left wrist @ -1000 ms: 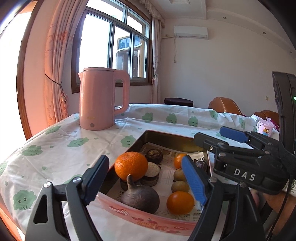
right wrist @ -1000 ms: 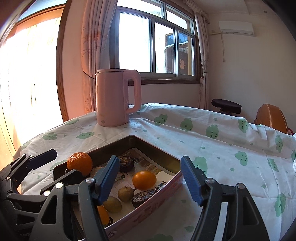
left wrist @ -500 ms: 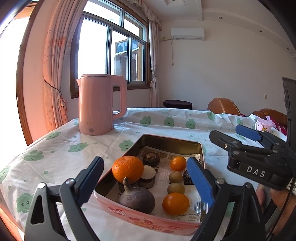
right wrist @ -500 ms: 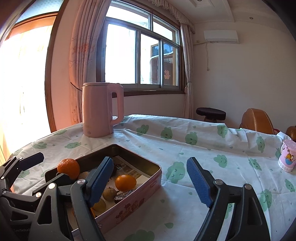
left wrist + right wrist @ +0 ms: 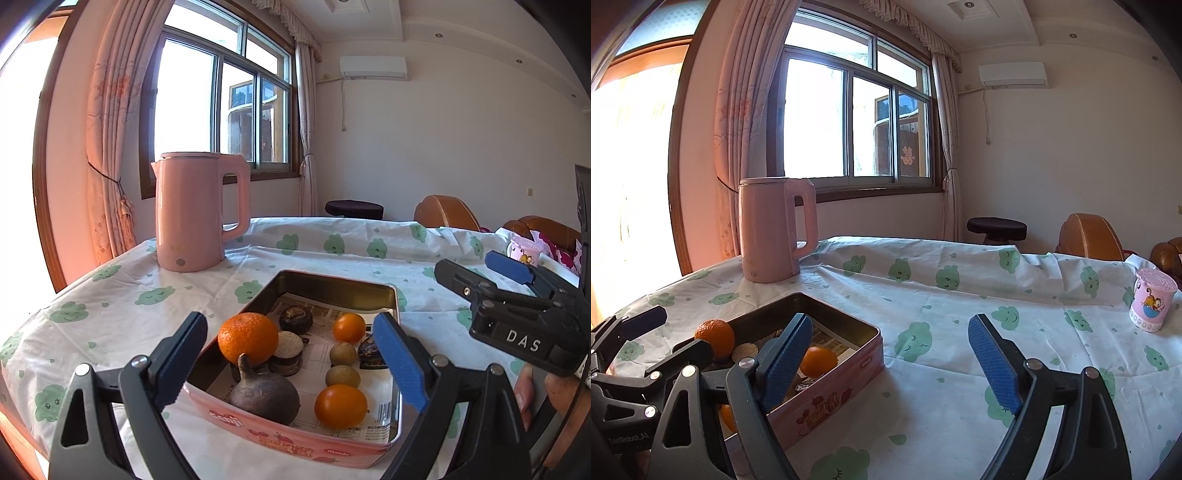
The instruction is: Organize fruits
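Tin [image 5: 334,286] interior partly hidden in right view; oranges [image 5: 248,338] glossy. Left hand-held gripper [image 5: 291,363] apart, empty; right hand-held gripper [image 5: 892,363] opening, empty.

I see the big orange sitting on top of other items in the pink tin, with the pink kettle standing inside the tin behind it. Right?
Not quite. The big orange does sit on other items in the pink tin, but the pink kettle stands on the tablecloth outside the tin, behind it. The left wrist view shows this.

Opening right gripper [image 5: 892,363] beside tin [image 5: 827,391]
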A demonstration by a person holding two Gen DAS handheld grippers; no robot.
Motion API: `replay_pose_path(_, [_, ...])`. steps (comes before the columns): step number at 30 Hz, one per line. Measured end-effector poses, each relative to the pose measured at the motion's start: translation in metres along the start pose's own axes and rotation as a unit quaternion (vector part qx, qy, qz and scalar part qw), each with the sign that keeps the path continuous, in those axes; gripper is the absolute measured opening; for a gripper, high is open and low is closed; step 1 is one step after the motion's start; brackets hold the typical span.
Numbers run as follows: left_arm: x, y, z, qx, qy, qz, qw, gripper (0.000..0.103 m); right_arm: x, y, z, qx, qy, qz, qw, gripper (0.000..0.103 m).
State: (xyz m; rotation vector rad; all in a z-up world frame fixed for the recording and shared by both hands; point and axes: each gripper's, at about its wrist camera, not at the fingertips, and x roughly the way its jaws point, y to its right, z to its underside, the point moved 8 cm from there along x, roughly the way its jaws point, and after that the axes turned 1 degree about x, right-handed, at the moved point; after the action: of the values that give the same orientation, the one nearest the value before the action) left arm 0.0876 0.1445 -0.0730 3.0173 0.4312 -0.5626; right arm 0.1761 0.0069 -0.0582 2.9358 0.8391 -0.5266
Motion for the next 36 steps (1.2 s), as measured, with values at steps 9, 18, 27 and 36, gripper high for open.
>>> replay_pose_path(9, [-0.001,0.001,0.0,0.0,0.0,0.0,1.0,0.096,0.001,0.001,0.001,-0.004,0.0,0.003,1.0,0.092])
replay_pose_path(18, [-0.002,0.002,-0.002,0.0,0.004,-0.001,1.0,0.098,0.0,0.001,0.0,-0.004,0.001,0.005,1.0,0.093])
replay_pose_path(27, [-0.005,-0.002,-0.008,-0.001,0.01,-0.008,0.9999,0.101,0.0,0.002,-0.001,-0.003,0.004,0.009,1.0,0.095])
replay_pose_path(36, [-0.007,-0.003,-0.01,-0.005,0.016,-0.015,0.9997,0.102,-0.001,0.004,-0.001,-0.001,0.004,0.014,1.0,0.096])
